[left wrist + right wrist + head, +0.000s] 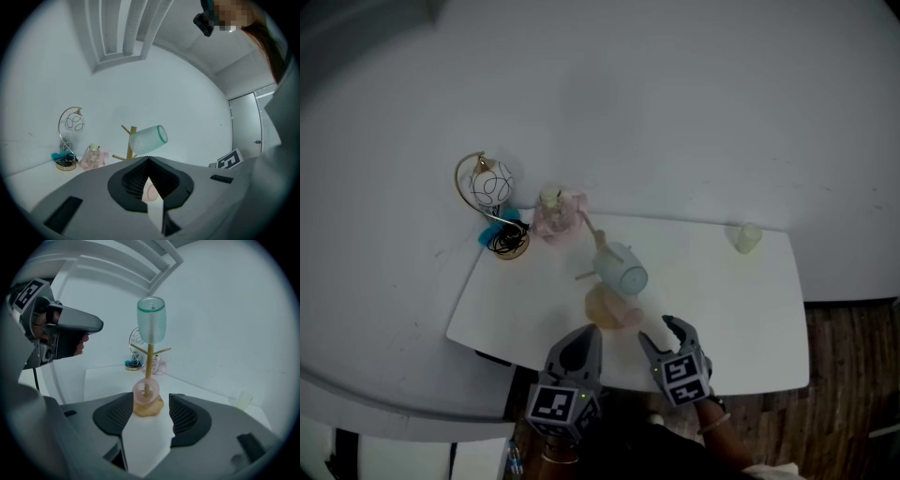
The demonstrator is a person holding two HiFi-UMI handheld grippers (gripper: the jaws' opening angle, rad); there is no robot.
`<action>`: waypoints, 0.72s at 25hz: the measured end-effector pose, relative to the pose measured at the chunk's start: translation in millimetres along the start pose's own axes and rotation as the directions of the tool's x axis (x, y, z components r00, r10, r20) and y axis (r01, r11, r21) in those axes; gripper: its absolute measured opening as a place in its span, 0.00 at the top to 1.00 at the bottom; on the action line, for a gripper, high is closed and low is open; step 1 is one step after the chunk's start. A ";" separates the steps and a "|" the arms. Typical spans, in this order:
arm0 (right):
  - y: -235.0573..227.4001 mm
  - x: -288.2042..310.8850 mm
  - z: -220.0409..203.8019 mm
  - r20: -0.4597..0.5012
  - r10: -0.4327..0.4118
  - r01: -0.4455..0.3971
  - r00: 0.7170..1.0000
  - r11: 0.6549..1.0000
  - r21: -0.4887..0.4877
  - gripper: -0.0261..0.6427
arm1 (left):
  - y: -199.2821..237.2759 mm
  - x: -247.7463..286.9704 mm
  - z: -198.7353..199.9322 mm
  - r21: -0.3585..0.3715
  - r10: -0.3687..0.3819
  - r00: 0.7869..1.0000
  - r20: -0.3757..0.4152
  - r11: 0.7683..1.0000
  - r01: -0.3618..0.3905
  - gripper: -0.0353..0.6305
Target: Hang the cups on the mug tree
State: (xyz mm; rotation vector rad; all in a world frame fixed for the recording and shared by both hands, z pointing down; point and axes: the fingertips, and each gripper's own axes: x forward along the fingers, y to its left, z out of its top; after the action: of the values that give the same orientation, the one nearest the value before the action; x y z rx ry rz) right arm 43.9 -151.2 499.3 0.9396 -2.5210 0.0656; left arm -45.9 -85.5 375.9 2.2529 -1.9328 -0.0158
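At bottom centre our right tool gapes empty, left tool closed on nothing; next, we reckon, the pale yellow cup upper right.

Dim, flat light; fisheye-warped edges
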 end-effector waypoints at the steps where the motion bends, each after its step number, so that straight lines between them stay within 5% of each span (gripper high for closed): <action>1: -2.6 -3.9 -0.4 0.007 0.004 -0.004 1.000 1.000 -0.004 0.60 | -4.2 -0.9 -0.2 0.002 0.009 1.000 0.003 1.000 -0.009 0.95; 9: -21.9 -36.0 -1.1 0.082 0.001 -0.001 0.997 1.000 -0.007 0.69 | -43.9 -6.1 -1.7 0.034 0.033 0.999 0.011 0.999 -0.033 0.95; 18: -39.7 -70.7 21.0 0.232 -0.071 0.064 0.970 0.997 0.040 0.87 | -72.3 6.1 5.0 0.078 -0.052 0.999 0.000 0.996 0.052 0.95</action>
State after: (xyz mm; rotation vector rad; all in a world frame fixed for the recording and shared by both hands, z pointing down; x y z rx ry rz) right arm 108.1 -142.5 446.1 1.1026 -2.7055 -0.0275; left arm 25.4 -81.7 361.6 2.3529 -1.9072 0.0521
